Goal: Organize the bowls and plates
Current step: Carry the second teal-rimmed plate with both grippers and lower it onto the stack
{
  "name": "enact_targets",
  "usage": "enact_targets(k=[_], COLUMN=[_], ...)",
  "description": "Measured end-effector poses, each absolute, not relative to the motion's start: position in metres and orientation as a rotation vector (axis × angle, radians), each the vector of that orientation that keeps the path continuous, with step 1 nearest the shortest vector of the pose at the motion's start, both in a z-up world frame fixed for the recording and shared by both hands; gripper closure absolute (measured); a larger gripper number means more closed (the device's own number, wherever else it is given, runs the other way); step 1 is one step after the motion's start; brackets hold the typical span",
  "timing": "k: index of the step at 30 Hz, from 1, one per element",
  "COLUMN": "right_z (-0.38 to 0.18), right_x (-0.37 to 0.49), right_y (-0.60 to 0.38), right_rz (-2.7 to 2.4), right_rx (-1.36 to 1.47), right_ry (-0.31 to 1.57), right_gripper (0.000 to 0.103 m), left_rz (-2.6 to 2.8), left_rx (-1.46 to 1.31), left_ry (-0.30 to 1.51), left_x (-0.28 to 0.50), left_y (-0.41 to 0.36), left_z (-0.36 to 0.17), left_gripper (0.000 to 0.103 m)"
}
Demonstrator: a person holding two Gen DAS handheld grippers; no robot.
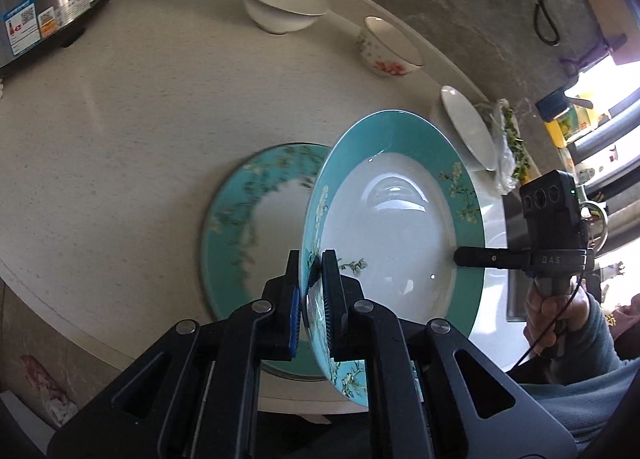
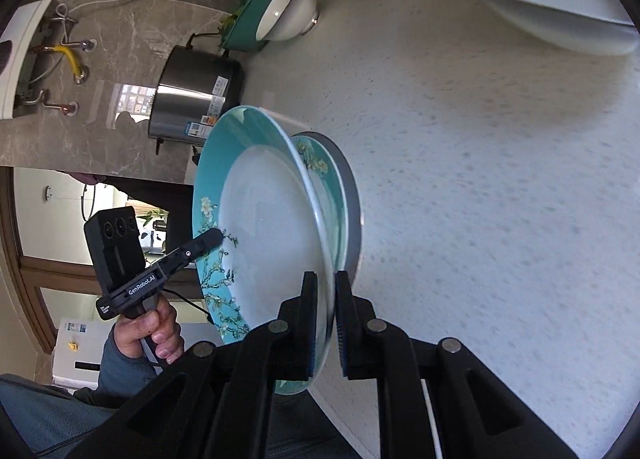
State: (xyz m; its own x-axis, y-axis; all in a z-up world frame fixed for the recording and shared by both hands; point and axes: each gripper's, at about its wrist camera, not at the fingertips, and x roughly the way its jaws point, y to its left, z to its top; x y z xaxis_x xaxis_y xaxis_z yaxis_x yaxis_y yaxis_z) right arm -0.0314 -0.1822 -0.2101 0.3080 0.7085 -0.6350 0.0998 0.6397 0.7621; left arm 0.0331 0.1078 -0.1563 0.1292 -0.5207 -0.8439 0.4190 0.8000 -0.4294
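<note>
Your left gripper and right gripper each pinch opposite rims of the teal plate, held tilted just above a second teal plate lying flat near the desk's front edge. Stacking looks barely begun: white bowl, floral bowl and white plate sit apart along the back edge. Everything's glossy glazed ceramic, slick; desk is matte, speckled stone.

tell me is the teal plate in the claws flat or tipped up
Tipped up: the held teal plate stands on edge between the left claw and right claw, above the second teal plate lying flat.
</note>
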Motion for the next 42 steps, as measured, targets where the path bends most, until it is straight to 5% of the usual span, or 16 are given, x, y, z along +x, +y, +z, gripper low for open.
enact_targets(k=[21,42], right_z=[-0.214,-0.193], right_x=[-0.018,-0.017], right_y=[-0.144,-0.081], right_rz=[0.215,-0.068], right_rx=[0.679,0.266], right_ry=[1.251,1.225], right_gripper=[0.090,0.076], left_rz=[-0.733,-0.732], left_rx=[0.012,0.156], left_ry=[1.304,1.233], left_x=[0.078,0.068], left_y=[0.135,0.124], left_z=[-0.202,-0.209], left_gripper=[0.091,0.084])
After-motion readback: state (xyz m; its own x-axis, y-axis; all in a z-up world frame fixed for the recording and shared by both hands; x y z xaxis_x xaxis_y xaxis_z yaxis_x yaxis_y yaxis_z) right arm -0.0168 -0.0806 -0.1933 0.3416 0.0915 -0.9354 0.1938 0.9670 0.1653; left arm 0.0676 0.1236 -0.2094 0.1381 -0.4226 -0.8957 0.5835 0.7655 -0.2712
